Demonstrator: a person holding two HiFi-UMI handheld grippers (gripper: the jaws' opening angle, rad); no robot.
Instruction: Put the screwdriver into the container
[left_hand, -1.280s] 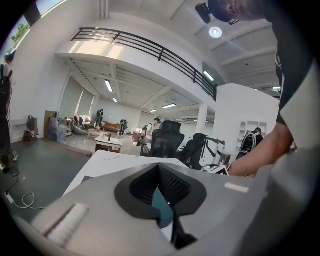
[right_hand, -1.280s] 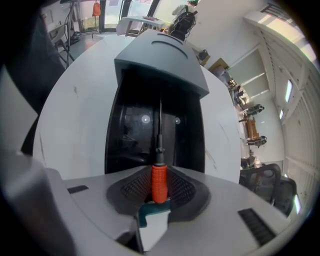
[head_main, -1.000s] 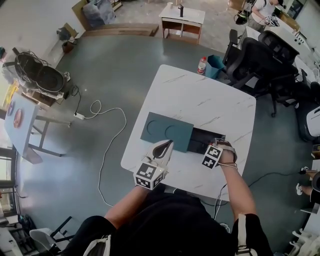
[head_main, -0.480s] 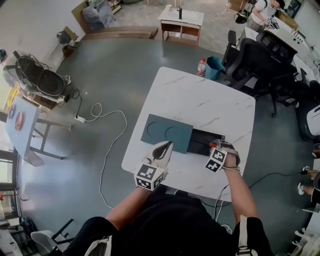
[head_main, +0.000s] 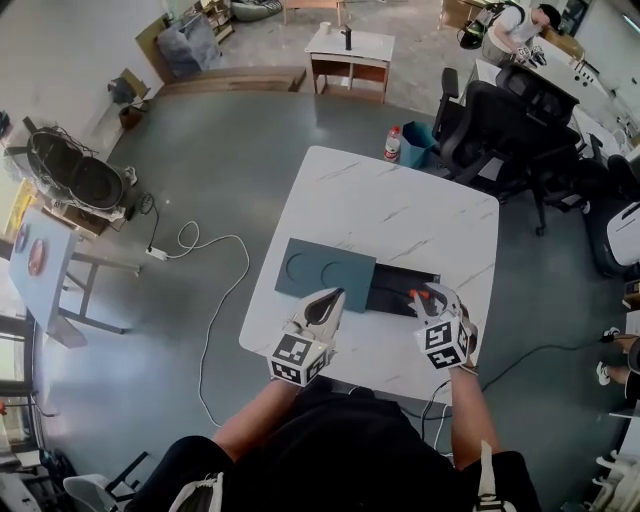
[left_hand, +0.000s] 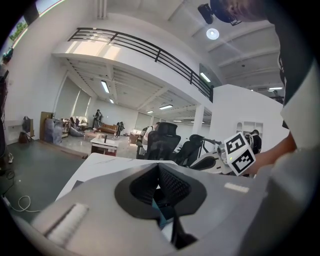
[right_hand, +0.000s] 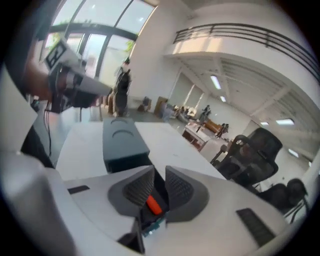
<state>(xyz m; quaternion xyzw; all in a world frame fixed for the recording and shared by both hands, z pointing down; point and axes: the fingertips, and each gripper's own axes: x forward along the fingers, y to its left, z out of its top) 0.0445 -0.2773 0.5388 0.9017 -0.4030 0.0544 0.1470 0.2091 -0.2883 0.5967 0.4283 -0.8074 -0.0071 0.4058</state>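
A black container (head_main: 392, 286) lies on the white table (head_main: 400, 215), its dark teal lid (head_main: 325, 270) (right_hand: 122, 142) slid off to the left. The screwdriver's orange handle (head_main: 416, 296) (right_hand: 153, 204) shows over the container's right end, deep in the gap between the jaws of my right gripper (head_main: 424, 297) (right_hand: 160, 172). Those jaws are closing, and the pads do not visibly press on the handle. My left gripper (head_main: 336, 294) (left_hand: 159, 167) rests near the lid's front edge, shut with nothing in it.
Black office chairs (head_main: 500, 120) crowd the table's far right side. A bottle (head_main: 393, 143) and a blue bin (head_main: 415, 135) stand on the floor behind the table. A white cable (head_main: 205, 255) trails over the floor on the left. A small wooden table (head_main: 347, 50) stands further back.
My right gripper has drawn back toward me from over the container, and the orange handle now shows at its tips. The left gripper has hardly moved.
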